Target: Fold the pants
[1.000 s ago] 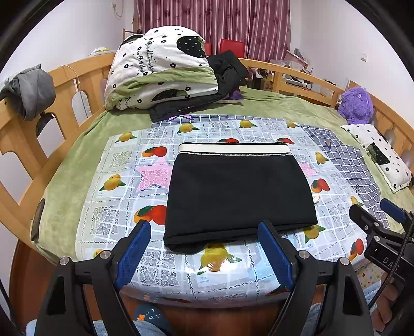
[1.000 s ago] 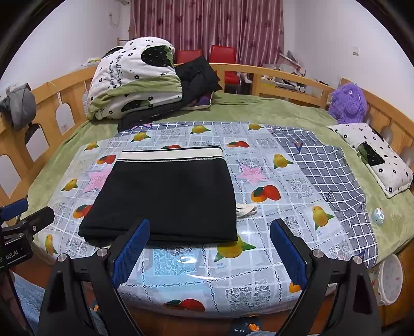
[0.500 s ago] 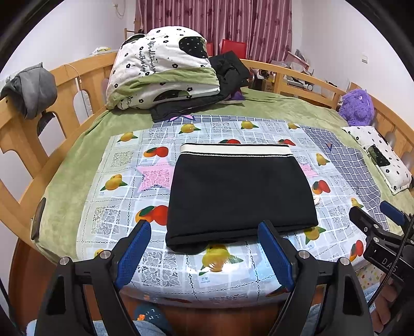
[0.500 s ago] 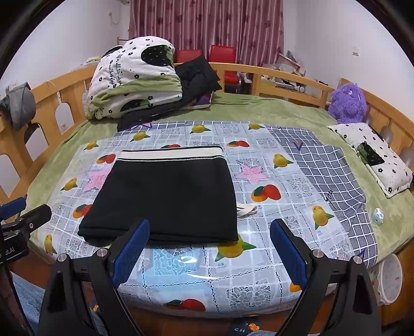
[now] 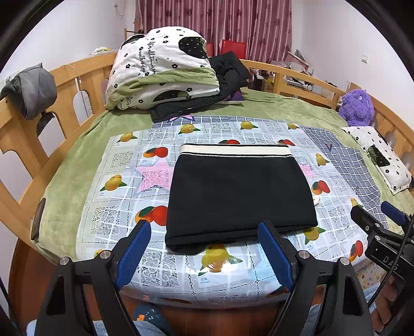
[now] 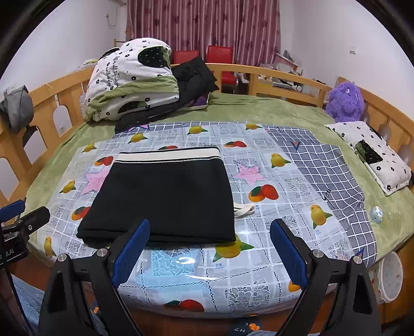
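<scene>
pants point(image 5: 240, 196) folded into a compact black rectangle, lying flat on fruit-print mat point(image 5: 124, 191) on bed. left gripper point(image 5: 204, 248) and right gripper point(image 6: 209, 248) both wide open, empty, hovering at near edge. risk: snagging near fold, undoing the stack; slick mat may let it slide.

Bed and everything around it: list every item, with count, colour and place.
pants: 1, black with white waistband, folded on mat centre
mat: 1, fruit print, on bed
quilt: 1, white and green, far left
dark clothes: 1 pile, black, beside quilt
plush: 1, purple, far right
pillow: 1, white with black spots, right edge
curtain: 1, maroon, back wall
left gripper: 1, blue pads, jaws open
right gripper: 1, blue pads, jaws open
</scene>
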A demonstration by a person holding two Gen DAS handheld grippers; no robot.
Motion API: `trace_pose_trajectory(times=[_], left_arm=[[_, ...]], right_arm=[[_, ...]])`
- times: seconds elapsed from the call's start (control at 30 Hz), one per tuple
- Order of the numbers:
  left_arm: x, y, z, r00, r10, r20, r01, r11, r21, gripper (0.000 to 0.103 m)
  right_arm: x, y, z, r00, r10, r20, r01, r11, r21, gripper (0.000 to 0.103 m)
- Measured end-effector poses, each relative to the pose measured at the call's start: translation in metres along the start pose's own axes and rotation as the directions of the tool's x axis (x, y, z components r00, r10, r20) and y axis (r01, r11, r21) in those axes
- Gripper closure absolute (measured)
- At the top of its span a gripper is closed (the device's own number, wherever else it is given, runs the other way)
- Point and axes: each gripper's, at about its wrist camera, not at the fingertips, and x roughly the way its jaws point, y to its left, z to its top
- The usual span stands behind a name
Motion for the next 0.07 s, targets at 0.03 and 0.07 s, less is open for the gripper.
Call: trace_pose_trajectory(times=[0.03,0.07], left_arm=[[0.0001,0.0001,0.0,1.0,0.001,0.003,-0.001,1.0,0.003,0.019],[-0.0005,-0.0007,-0.0002,1.0,0.001,0.006,-0.001,1.0,0.008,0.019]], right_arm=[[-0.0001,-0.0003,0.0,1.0,0.0,0.0,0.0,1.0,0.001,0.01],[-0.0003,-0.0006,-0.0001,1.0,-0.001,0.001,0.001,1.0,0.001,0.01]])
